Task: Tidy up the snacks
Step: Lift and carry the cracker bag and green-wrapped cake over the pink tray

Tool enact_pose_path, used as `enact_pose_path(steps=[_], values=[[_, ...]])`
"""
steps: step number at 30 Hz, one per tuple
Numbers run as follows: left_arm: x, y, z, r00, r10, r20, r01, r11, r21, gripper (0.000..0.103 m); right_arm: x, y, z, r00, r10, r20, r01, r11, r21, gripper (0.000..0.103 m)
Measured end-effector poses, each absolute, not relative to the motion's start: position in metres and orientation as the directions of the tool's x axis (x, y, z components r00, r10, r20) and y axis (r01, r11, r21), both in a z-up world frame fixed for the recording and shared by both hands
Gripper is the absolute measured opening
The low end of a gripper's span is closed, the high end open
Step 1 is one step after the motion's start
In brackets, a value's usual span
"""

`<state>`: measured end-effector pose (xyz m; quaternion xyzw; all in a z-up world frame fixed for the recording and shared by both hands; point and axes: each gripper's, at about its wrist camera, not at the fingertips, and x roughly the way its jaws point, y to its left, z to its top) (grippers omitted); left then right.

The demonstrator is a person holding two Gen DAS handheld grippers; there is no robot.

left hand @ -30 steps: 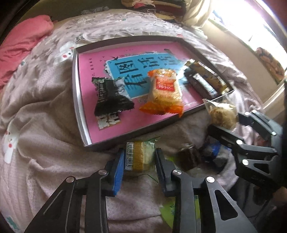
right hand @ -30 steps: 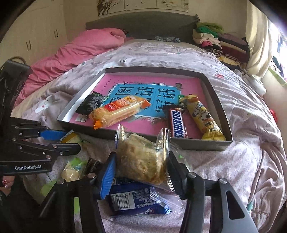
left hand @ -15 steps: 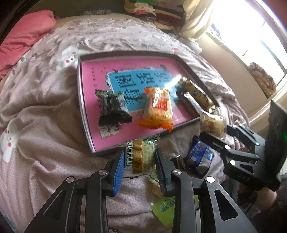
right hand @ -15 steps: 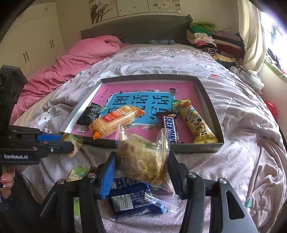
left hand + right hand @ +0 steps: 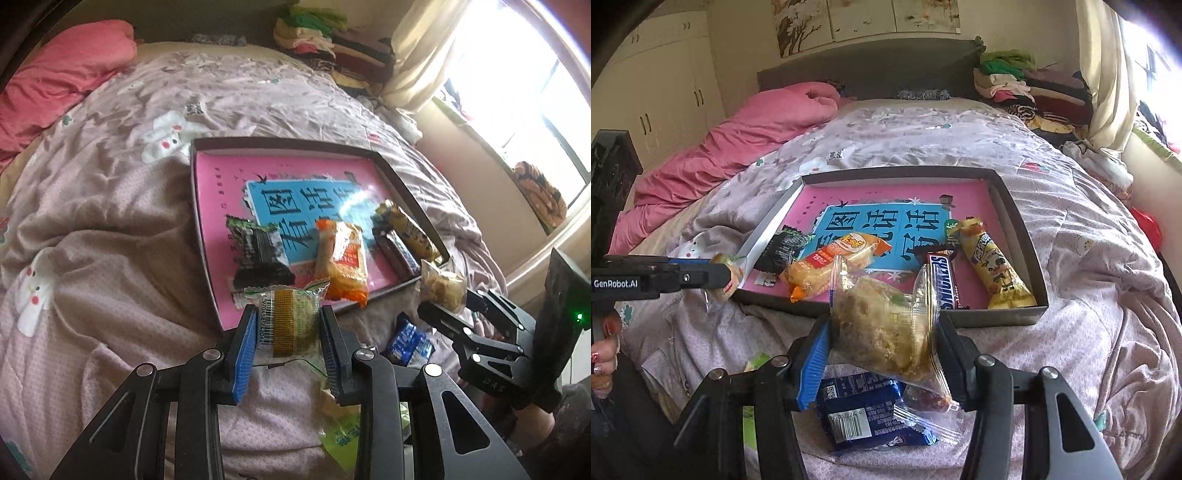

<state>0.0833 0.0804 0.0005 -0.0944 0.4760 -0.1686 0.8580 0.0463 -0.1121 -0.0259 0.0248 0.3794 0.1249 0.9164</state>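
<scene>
- The left gripper (image 5: 288, 328) has gone up since a second ago, and its green cake pack (image 5: 291, 317) now hangs over the near edge of the box (image 5: 201, 229).
- Its two fingers squeeze the pack tight.
- The right gripper (image 5: 882, 347) squeezes a clear bag of crumbly snack (image 5: 882, 325), just in front of the box.
- A blue packet (image 5: 864, 417) lies on the bed cover (image 5: 1089, 258) under it.
- In the box lie a black pack (image 5: 783, 247), an orange pack (image 5: 831, 266), a chocolate bar (image 5: 945, 280) and a yellow pack (image 5: 993, 273).
</scene>
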Motion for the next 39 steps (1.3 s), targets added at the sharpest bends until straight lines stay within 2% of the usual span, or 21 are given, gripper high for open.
enact_pose_path(steps=[20,39], values=[[0.085,0.093,0.016,0.630,-0.332,-0.702,0.172,0.941,-0.291,0.034,0.047,-0.120,-0.017,0.710,0.229,-0.665,-0.189,0.973,0.133,0.055],[0.094,0.076,0.012,0.640,-0.310,-0.703,0.186,0.950,-0.250,0.034,0.056,-0.134,-0.006,0.744,0.206,-0.635,-0.151,0.978,0.141,0.055]])
